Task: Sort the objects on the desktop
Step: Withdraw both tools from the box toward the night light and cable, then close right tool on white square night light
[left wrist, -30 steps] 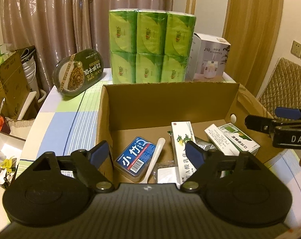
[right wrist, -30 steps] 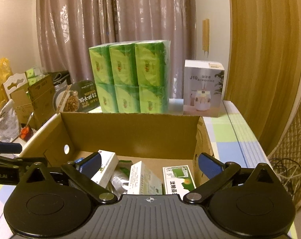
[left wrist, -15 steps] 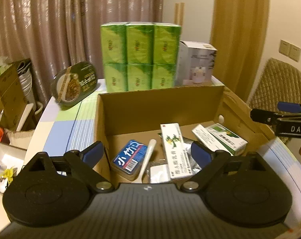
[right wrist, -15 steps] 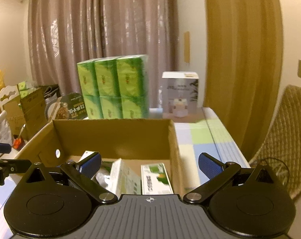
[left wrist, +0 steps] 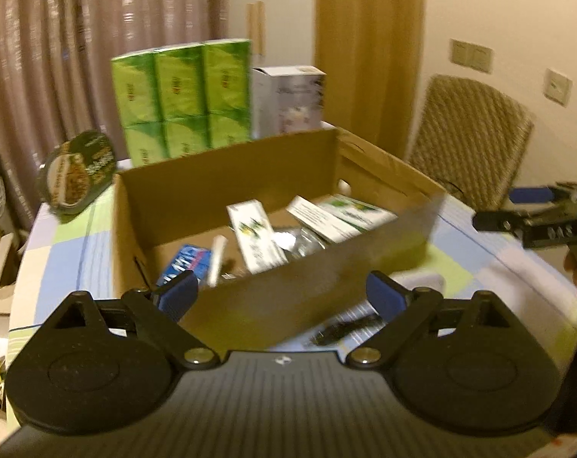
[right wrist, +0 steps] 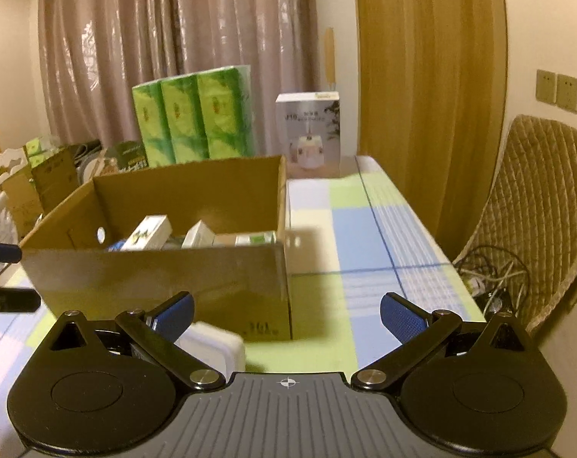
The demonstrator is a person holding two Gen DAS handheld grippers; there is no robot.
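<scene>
An open cardboard box stands on the checked tablecloth. It holds several white-and-green medicine boxes, a blue packet, a white tube and a silver pouch. My left gripper is open and empty, in front of the box's near wall. My right gripper is open and empty, near the box's front right corner; it also shows at the right edge of the left wrist view. A white flat object lies on the table by the right gripper's left finger. A black item on white paper lies near the left gripper.
Behind the box stand a green tissue pack, a white humidifier carton and a dark round food container. A wicker chair with cables stands right of the table. Cartons and clutter are at the left.
Both grippers have pulled back and up from over the box to in front of it. The left view has swung right and is blurred. Both stay open and empty.
</scene>
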